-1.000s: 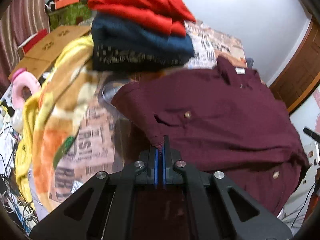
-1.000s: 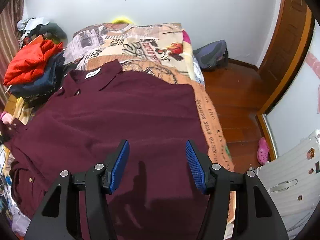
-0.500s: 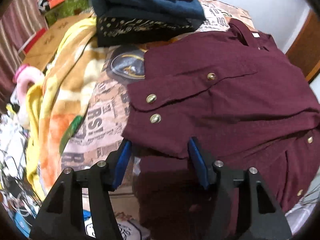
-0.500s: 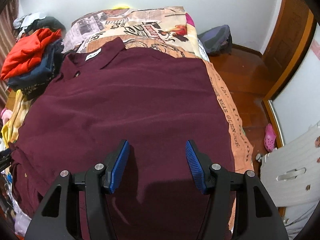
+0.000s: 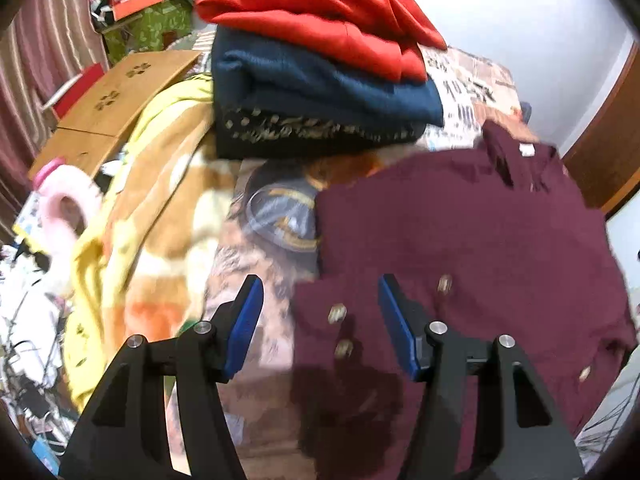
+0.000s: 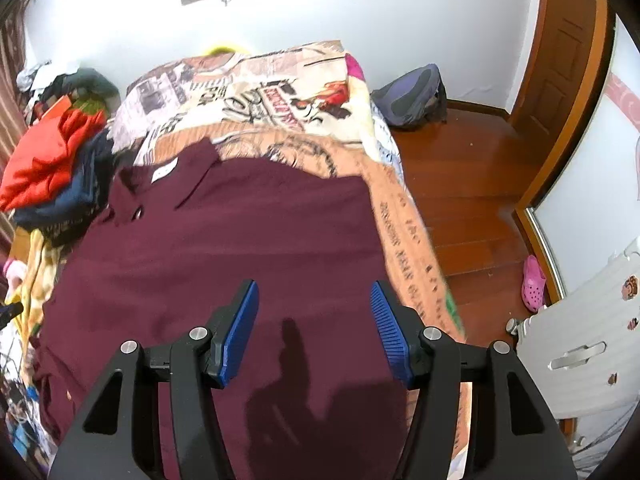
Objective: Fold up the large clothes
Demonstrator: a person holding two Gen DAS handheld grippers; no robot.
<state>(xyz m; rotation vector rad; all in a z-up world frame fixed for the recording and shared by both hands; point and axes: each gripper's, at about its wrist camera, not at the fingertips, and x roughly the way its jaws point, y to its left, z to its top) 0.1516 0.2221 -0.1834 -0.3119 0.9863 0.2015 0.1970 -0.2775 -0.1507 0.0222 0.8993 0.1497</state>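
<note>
The maroon shirt (image 6: 248, 248) lies spread back-up on the bed (image 6: 280, 92), one buttoned cuff (image 5: 340, 320) seemingly folded in (blurred), while both the left gripper (image 5: 320, 320) and right gripper (image 6: 314, 320) hover above it, fingers apart and empty.

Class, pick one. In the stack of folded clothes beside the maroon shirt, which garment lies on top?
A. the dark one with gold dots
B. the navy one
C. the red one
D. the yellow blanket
C: in the left wrist view the red garment tops the stack, above the navy garment and the gold-dotted dark garment.
</note>
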